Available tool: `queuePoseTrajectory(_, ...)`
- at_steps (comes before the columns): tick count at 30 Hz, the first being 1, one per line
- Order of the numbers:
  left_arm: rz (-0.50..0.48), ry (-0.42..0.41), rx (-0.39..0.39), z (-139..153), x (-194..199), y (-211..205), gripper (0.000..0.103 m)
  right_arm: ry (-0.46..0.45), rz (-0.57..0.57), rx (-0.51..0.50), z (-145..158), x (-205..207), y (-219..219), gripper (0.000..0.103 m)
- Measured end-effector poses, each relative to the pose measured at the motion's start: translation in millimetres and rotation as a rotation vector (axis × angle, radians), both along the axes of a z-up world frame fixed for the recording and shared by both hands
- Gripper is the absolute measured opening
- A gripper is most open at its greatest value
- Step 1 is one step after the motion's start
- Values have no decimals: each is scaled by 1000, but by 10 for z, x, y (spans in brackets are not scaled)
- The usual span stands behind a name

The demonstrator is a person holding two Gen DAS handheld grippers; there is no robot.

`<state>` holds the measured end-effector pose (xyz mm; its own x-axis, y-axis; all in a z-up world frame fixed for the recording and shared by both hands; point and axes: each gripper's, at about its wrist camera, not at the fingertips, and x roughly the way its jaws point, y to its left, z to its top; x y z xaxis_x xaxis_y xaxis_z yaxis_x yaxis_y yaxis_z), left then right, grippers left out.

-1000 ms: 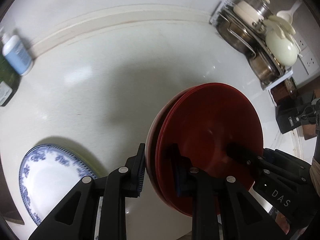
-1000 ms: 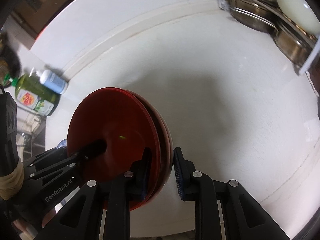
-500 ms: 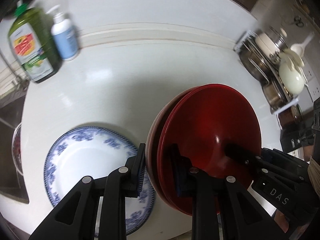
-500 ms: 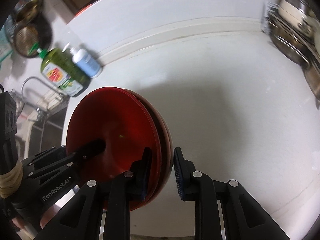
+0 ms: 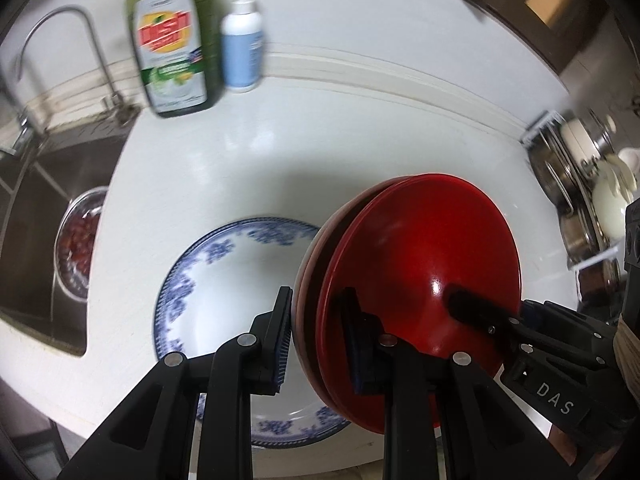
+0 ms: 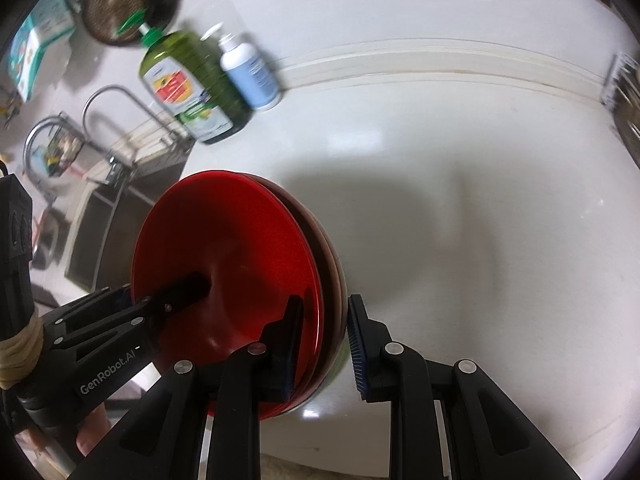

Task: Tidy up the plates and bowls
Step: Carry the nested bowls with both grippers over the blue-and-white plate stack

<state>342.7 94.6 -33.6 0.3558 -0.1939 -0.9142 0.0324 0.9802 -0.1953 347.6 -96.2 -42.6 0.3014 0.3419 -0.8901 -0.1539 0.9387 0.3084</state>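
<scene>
Above the white surface point(image 5: 360, 128), both the left gripper point(image 5: 316, 340) and right gripper point(image 6: 324, 340) have their jaws clamped on the red plate stack point(image 5: 420, 264), held beside the blue-patterned plate point(image 5: 224, 264), so stacking remains undone.

Glossy red plates point(image 5: 424, 248), smooth as lacquer or hard plastic, catching a bright highlight. Glazed white ceramic with blue print on the large plate point(image 5: 224, 264); polished, faintly reflective white countertop point(image 6: 460, 184). Matt black plastic on both grippers with ribbed blue pads point(image 6: 356, 344), brushed steel on the sink point(image 5: 44, 184) and tap point(image 5: 72, 40).
</scene>
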Motion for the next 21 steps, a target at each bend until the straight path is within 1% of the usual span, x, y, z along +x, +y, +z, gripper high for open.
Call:
queuePoseTrajectory(7, 70, 23, -4, -55, -90, 278, 24, 23, 69, 1, -59, 37, 305, 24)
queuePoseTrajectory(12, 115, 57, -8, -165, -126, 467, 24, 47, 110, -4, -138, 73, 510, 24)
queuePoseTrajectory(21, 148, 118, -13, -407, -102, 650, 24, 118, 141, -16, -333, 164, 724, 24)
